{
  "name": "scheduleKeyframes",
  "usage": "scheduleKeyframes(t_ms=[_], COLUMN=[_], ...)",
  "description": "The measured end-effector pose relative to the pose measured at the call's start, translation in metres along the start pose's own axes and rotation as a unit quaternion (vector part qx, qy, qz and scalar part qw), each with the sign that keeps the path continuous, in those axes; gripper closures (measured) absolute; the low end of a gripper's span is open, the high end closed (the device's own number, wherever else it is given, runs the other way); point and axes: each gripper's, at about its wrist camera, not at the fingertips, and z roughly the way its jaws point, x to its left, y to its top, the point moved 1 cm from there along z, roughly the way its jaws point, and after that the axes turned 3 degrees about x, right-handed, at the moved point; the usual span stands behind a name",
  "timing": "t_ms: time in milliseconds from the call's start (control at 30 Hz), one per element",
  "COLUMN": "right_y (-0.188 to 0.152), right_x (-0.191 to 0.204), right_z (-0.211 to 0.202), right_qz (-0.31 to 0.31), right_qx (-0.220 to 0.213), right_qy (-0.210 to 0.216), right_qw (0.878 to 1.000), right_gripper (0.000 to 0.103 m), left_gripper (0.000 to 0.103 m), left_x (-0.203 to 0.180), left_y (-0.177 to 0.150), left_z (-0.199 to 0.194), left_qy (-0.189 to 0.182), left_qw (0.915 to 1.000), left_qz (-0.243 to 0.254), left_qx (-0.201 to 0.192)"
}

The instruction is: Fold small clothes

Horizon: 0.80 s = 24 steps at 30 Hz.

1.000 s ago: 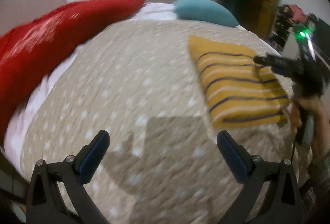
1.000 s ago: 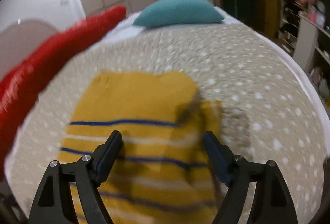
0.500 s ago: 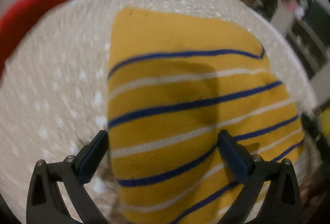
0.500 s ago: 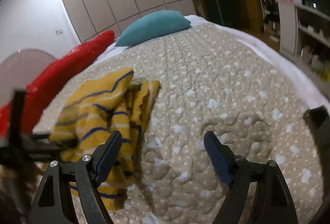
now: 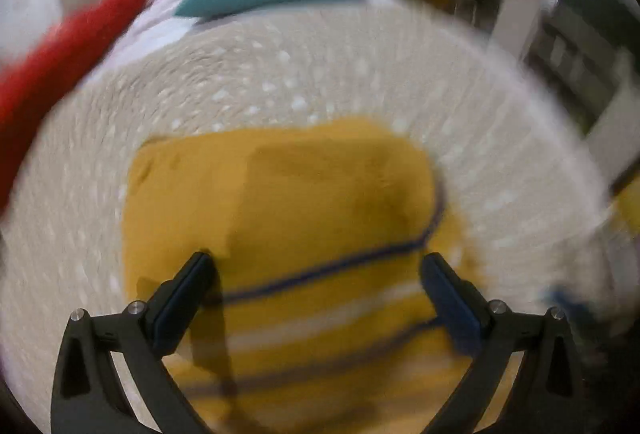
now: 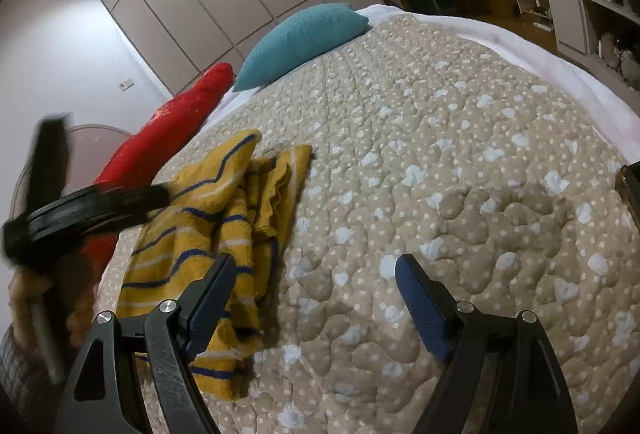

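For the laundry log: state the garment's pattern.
Mustard yellow garment with navy and white stripes; clearest in the right wrist view.

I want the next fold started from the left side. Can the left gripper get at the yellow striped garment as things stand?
Probably yes. The left gripper is open and sits directly over the yellow striped garment, which lies on the quilt with nothing between them. The right gripper is off to the side, not blocking.

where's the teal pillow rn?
In the right wrist view the teal pillow lies at the far end of the quilt, upper centre, right of the red bolster.
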Motion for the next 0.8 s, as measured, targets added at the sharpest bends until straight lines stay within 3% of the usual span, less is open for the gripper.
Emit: scheduleKeyframes(t_ms=[67,200,300,433,567,667,800], right_y=[0.000,0.000,0.000,0.002,0.004,0.004,-0.001], right_x=[-0.002,-0.007,-0.008,-0.006,-0.004,0.001,0.024], right_z=[0.001,0.001,0.003,0.006,0.011,0.010,-0.005], right_qz=[0.002,0.010,0.013,0.007,-0.003,-0.014,-0.065], right_qx=[0.004,0.005,0.008,0.012,0.016,0.009,-0.031], right_qy=[0.006,0.021,0.025,0.024,0.014,-0.005,-0.050], right_qw=[1.000,1.000,1.000,1.000,1.000,1.000,0.996], right_gripper=[0.018,0.017,0.017,0.016,0.016,0.016,0.016], left_gripper=[0.000,0.000,0.000,0.000,0.000,0.000,0.000], left_x=[-0.012,-0.007,-0.007,-0.002,0.007,0.015,0.027], left_y=[0.005,0.018,0.013,0.015,0.002,-0.020,-0.059], left_z=[0.003,-0.013,0.003,-0.005,-0.036,-0.073,-0.124], left_qy=[0.021,-0.005,0.016,-0.007,-0.018,0.005,0.051], left_qw=[0.9993,0.9988,0.9997,0.9990,0.9964,0.9909,0.9771], left_qz=[0.013,-0.015,-0.012,-0.038,-0.049,-0.056,-0.079], left_qx=[-0.026,-0.046,-0.010,-0.022,-0.067,-0.123,-0.191])
